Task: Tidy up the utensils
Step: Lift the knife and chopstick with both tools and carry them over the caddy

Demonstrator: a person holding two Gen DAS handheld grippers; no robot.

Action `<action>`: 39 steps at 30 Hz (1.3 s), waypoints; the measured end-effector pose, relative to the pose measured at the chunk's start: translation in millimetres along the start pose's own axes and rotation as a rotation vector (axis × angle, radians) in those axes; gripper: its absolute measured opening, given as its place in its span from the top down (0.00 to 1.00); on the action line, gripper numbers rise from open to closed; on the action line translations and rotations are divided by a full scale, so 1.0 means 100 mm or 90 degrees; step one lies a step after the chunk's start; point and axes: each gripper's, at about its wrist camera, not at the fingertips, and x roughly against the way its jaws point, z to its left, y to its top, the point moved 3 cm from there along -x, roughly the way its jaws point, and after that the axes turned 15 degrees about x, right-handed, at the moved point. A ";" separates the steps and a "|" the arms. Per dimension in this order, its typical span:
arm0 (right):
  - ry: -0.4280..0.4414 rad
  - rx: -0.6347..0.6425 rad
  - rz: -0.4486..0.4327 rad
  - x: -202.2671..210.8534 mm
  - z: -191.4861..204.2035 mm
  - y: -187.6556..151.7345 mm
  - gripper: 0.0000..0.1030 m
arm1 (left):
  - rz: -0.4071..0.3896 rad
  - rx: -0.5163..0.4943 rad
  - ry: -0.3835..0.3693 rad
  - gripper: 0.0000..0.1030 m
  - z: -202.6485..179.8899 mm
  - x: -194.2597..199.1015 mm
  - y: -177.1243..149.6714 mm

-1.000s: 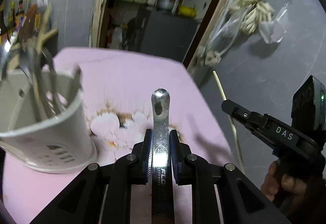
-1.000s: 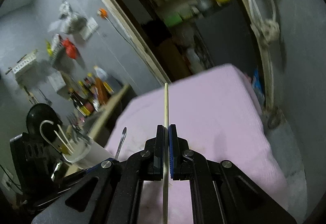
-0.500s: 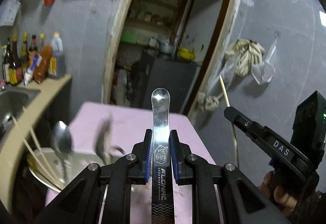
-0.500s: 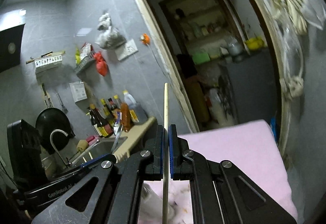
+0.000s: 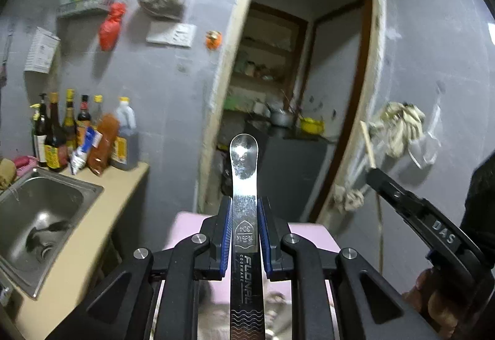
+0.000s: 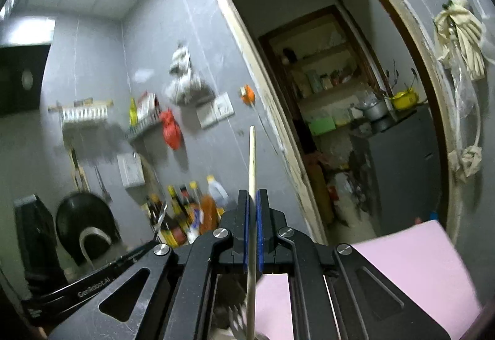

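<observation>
Grey-walled kitchen, pink table sitting low; left gripper is clamping a steel utensil handle, right gripper is pinching a chopstick, both sticking out past the fingertips.

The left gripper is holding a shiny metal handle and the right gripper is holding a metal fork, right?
Not quite. The right gripper is shut on a thin wooden chopstick, not a metal fork; the right wrist view shows the pale stick running up between its pads. The rest holds: the left gripper does hold a shiny metal utensil handle.
</observation>
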 end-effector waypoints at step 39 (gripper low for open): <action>-0.093 -0.051 -0.019 -0.14 -0.16 -1.13 0.96 | -0.148 0.194 0.024 0.85 0.82 -0.12 -0.46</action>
